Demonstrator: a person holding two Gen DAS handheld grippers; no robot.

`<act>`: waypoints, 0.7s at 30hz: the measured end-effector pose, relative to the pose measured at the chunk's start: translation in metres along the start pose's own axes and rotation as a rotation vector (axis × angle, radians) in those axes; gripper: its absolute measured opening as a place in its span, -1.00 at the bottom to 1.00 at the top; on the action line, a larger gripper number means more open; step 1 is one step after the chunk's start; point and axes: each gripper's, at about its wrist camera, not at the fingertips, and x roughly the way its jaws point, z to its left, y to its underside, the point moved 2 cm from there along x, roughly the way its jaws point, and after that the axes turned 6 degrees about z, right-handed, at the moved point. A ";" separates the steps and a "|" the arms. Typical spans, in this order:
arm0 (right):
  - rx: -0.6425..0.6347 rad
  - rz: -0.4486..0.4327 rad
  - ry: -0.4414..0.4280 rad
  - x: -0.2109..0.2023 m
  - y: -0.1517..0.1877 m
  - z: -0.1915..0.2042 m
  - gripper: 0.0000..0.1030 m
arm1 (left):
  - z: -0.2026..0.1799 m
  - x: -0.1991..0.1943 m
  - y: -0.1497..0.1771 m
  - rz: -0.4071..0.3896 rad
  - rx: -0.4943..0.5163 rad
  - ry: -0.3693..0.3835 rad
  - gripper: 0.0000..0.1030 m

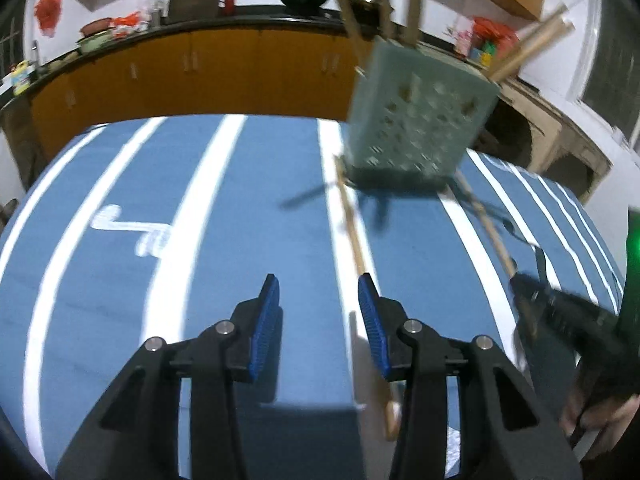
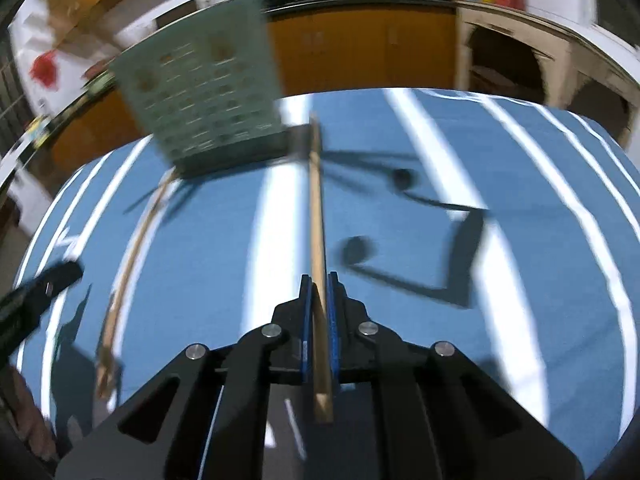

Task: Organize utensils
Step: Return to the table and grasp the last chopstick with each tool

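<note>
A pale green perforated utensil holder [image 1: 420,120] stands on the blue striped tablecloth [image 1: 240,208] with several wooden utensils sticking out of its top. It also shows in the right wrist view [image 2: 204,100]. My left gripper [image 1: 318,300] is open and empty, just left of a wooden chopstick [image 1: 350,228] lying on the cloth. My right gripper [image 2: 318,280] is shut on another wooden chopstick [image 2: 316,200] that points toward the holder. The right gripper also shows in the left wrist view [image 1: 532,292], holding that chopstick [image 1: 484,220]. The loose chopstick shows in the right wrist view [image 2: 132,256].
An orange cabinet run with a dark counter [image 1: 200,24] lies behind the table, carrying pots, a wok and bags. A white arched unit [image 1: 560,132] stands at the right. The table's far edge is just behind the holder.
</note>
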 end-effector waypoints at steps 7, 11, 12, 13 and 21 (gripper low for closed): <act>0.069 -0.007 0.004 -0.003 0.000 -0.030 -0.85 | -0.024 0.022 0.007 0.056 0.070 -0.042 -0.18; 0.044 -0.006 -0.029 -0.002 0.002 -0.026 -0.85 | -0.027 0.028 0.008 0.060 0.097 -0.077 -0.55; 0.028 -0.003 -0.039 -0.002 0.003 -0.022 -0.84 | -0.027 0.028 0.008 0.060 0.099 -0.080 -0.65; 0.017 -0.001 -0.047 -0.002 0.003 -0.019 -0.84 | -0.025 0.028 0.007 0.060 0.097 -0.089 -0.79; -0.070 0.000 -0.043 0.000 0.005 0.001 -0.84 | 0.020 0.027 -0.004 0.058 0.007 -0.155 -0.84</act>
